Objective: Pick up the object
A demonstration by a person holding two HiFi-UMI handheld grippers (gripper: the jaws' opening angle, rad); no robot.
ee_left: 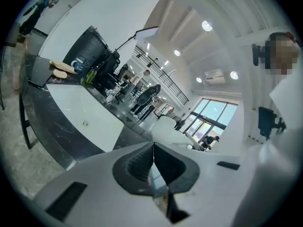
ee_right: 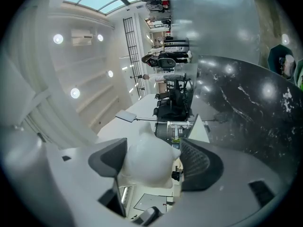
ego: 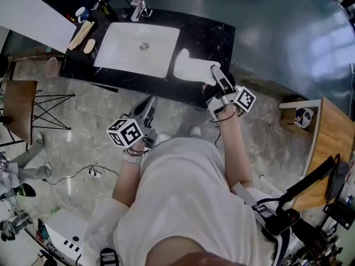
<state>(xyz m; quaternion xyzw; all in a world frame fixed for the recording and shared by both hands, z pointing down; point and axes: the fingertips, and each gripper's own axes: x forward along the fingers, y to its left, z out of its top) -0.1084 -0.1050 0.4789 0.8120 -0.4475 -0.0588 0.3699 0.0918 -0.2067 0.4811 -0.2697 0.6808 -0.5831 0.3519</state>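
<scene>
A glossy black stone-like surface with white veins is being shown by the countertop point(ego: 213, 37), and the sink point(ego: 125, 46) set in it is being seen as smooth, glossy white, with a shiny metal tap point(ego: 140, 5) at its twelve o'clock. The object point(ee_right: 147, 167) is being shown as smooth, matt white against the dark ribbed pads point(ee_right: 199, 161) of the right gripper point(ee_right: 151, 150).

Left tool point(ego: 150, 105): jaws pressed together, nothing between them. Held low, close in front of torso, pointing forward. Its marker cube point(ego: 126, 132) faces up. Left forearm point(ego: 126, 177) bare, elbow bent.
Right tool point(ego: 217, 74): reached further forward than left. Jaws wide, pads clamped on both sides of white object point(ee_right: 147, 162). Right forearm point(ego: 236, 151) bare, stretched nearly straight.
</scene>
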